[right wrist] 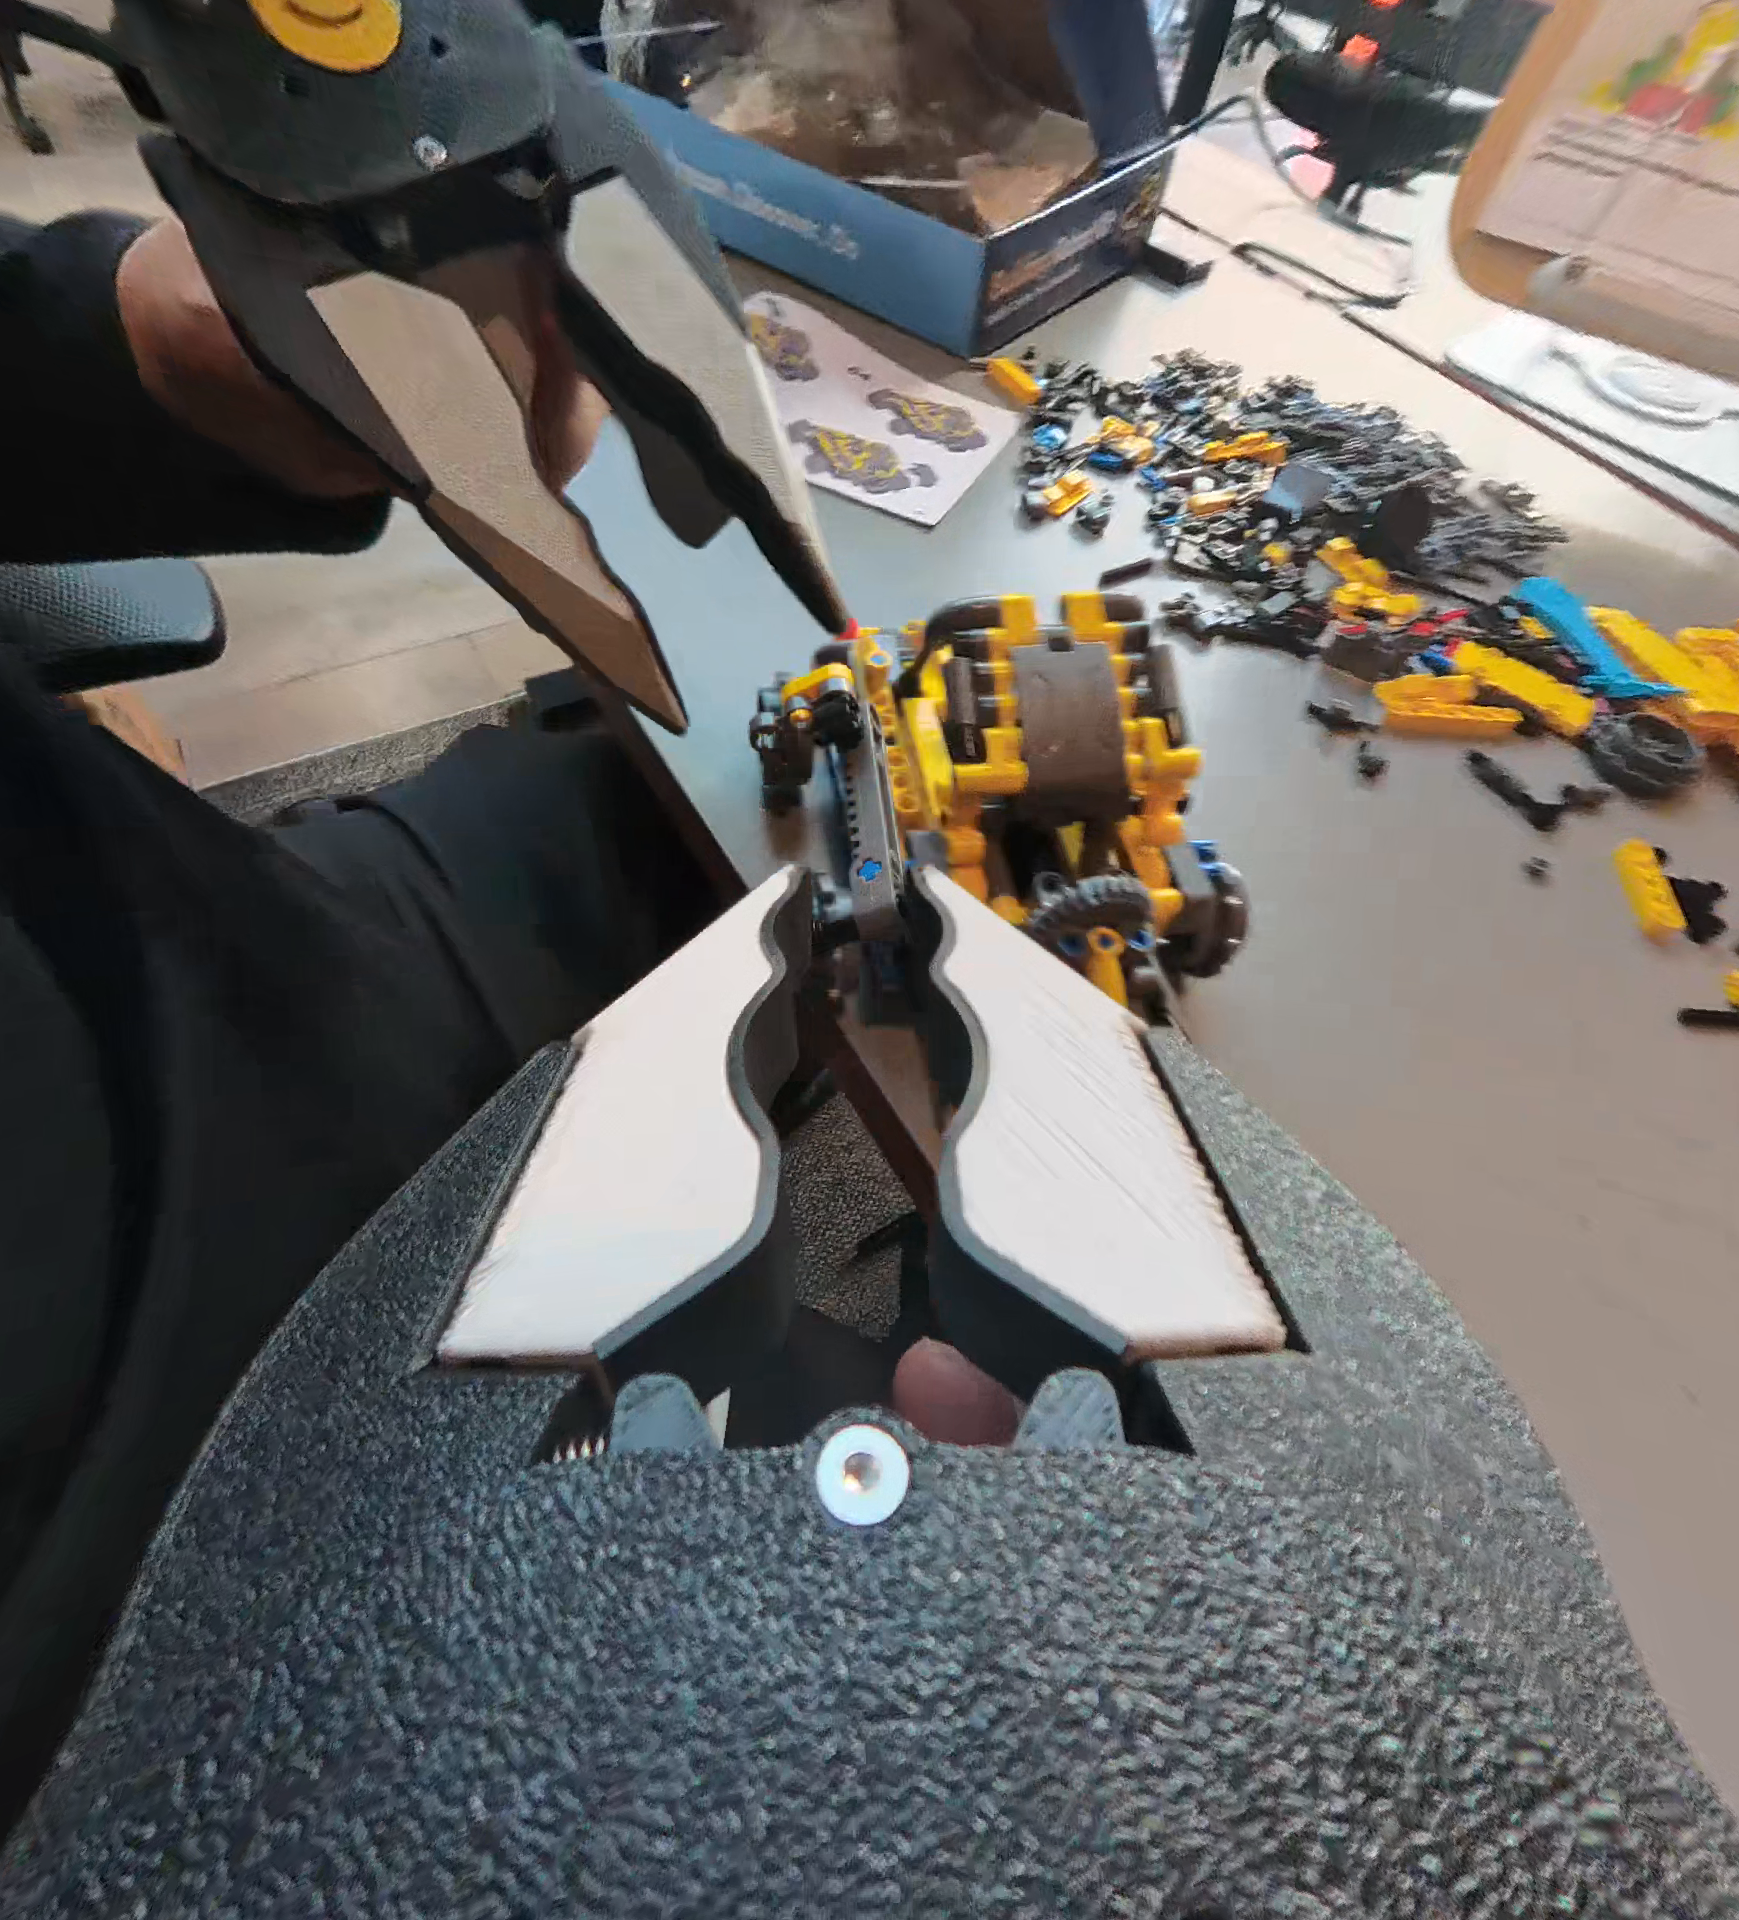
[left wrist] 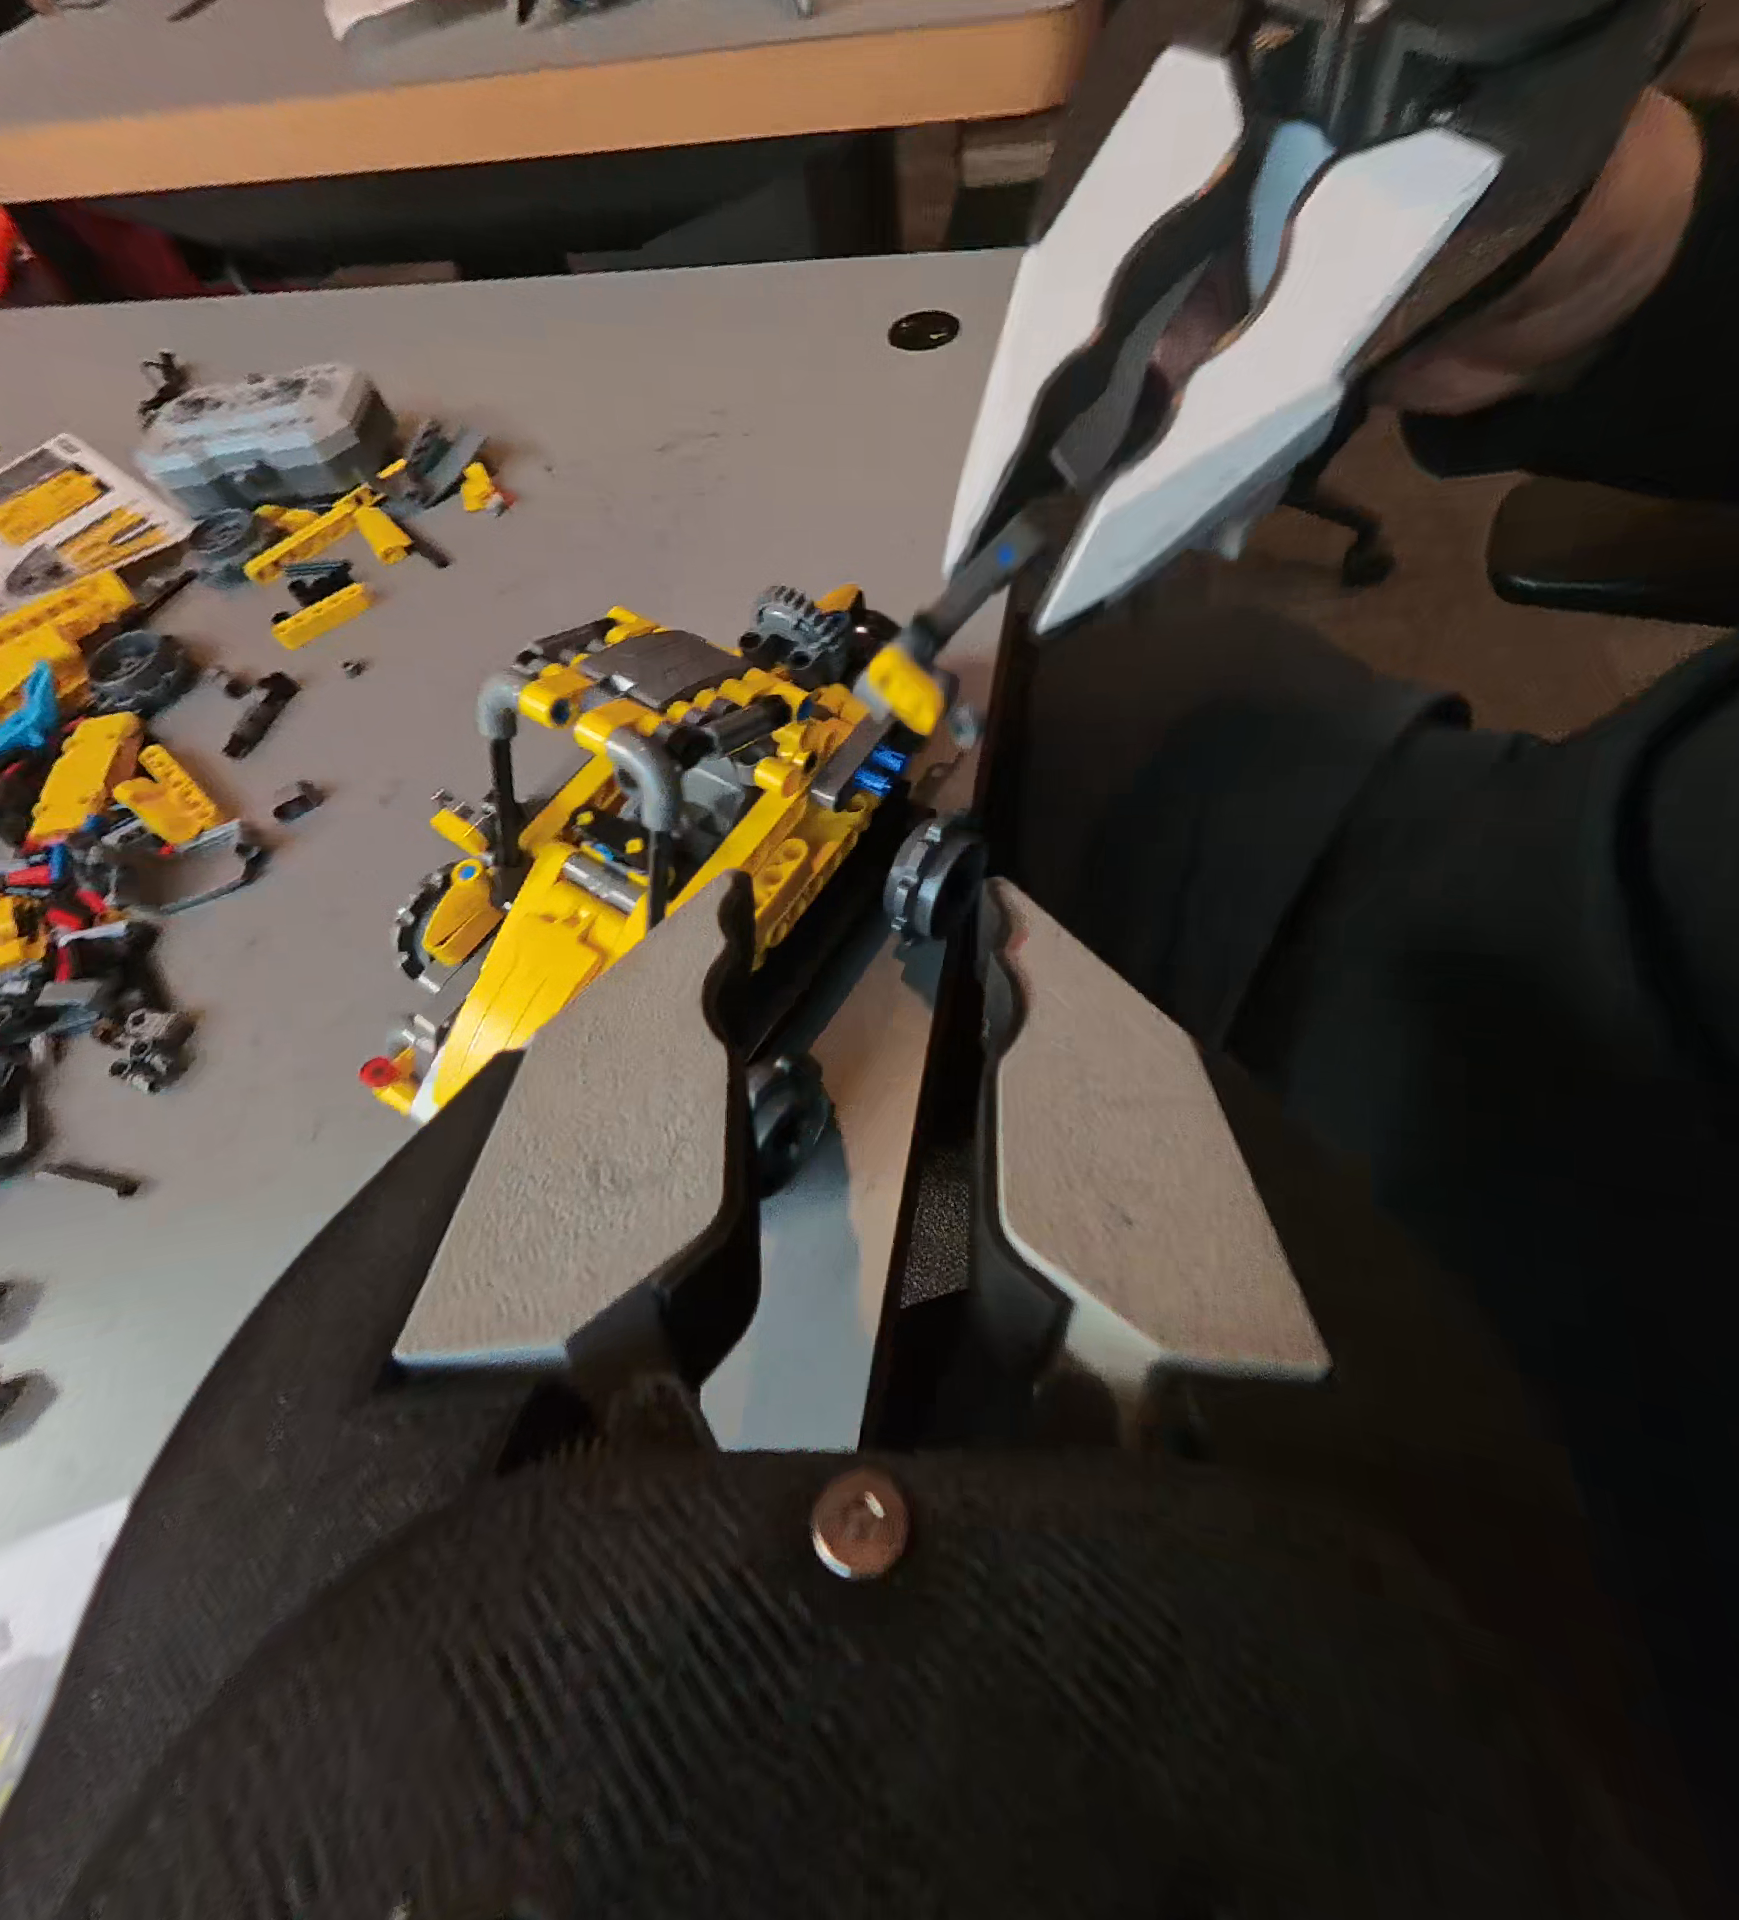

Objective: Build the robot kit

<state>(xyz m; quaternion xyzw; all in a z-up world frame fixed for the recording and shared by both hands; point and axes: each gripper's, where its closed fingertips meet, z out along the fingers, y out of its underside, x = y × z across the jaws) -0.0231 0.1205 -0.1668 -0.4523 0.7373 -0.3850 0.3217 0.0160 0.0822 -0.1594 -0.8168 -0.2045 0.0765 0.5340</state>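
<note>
A part-built yellow and black brick car [left wrist: 657,790] stands on the grey table [left wrist: 688,416] near its edge. My right gripper [right wrist: 862,878] is shut on a dark grey beam [right wrist: 870,821] with a blue pin. The beam carries a yellow connector [left wrist: 906,686] and lies against the car's [right wrist: 1041,748] side. In the left wrist view the right gripper [left wrist: 1005,587] comes in from the top right. My left gripper [left wrist: 865,894] is open and empty, its fingers on either side of the table edge by the car's grey wheel hub [left wrist: 932,878]. In the right wrist view the left gripper [right wrist: 761,670] hovers at the car's far corner.
Loose yellow, black and blue pieces [left wrist: 65,790] lie in a pile [right wrist: 1312,499] beyond the car. With them are a grey block [left wrist: 267,431], a booklet [left wrist: 23,520], a sticker sheet [right wrist: 875,416] and an open blue box [right wrist: 896,239]. A person's dark clothing [left wrist: 1467,935] and a chair armrest [right wrist: 117,613] are beside the table edge. Spacing between my two grippers at the tips: around 7 centimetres.
</note>
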